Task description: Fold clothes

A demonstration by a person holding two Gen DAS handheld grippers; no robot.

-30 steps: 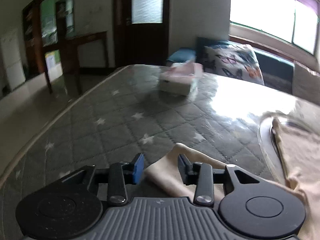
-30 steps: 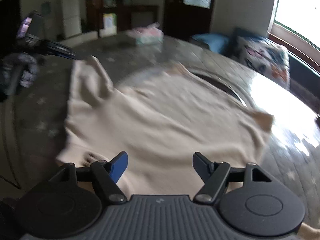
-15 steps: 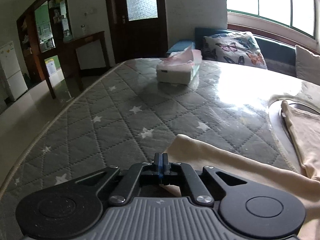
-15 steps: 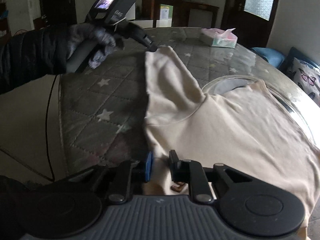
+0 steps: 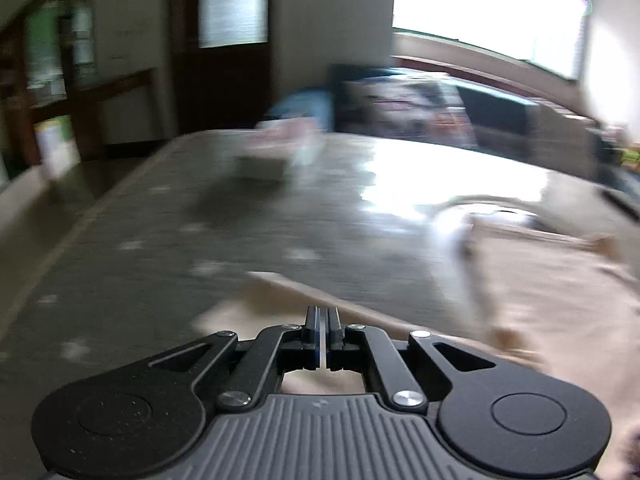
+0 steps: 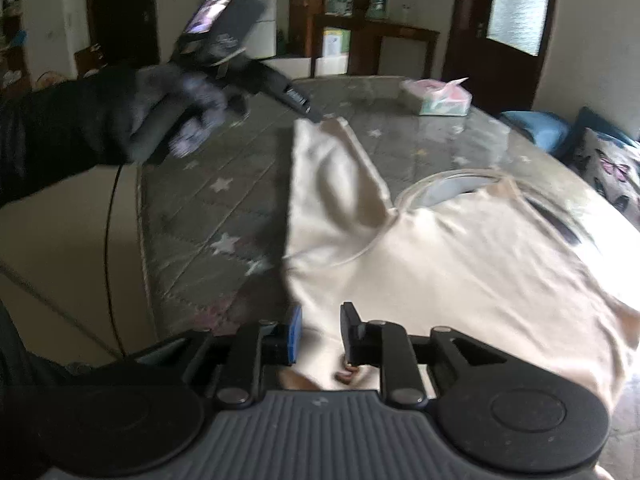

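A cream long-sleeved shirt (image 6: 460, 264) lies spread on the grey quilted, star-patterned table (image 6: 208, 200). My left gripper (image 5: 324, 320) is shut on the end of the shirt's sleeve (image 5: 280, 300); in the right wrist view the same gripper (image 6: 308, 112) pinches the sleeve cuff (image 6: 328, 128) and holds it stretched out. My right gripper (image 6: 318, 320) straddles the shirt's edge near the shoulder, jaws a little apart with the fabric between them. The left wrist view is blurred by motion.
A tissue box (image 6: 438, 98) stands at the far side of the table, also blurred in the left wrist view (image 5: 276, 156). A round glass ring (image 6: 448, 184) lies under the shirt's collar. The table's left edge (image 6: 140, 216) drops to the floor. Cushions (image 6: 612, 168) lie beyond.
My left gripper shut on the sleeve end and now lifts it, moving fast. My right gripper closed in from wide open around the shirt's edge and has moved in closer.
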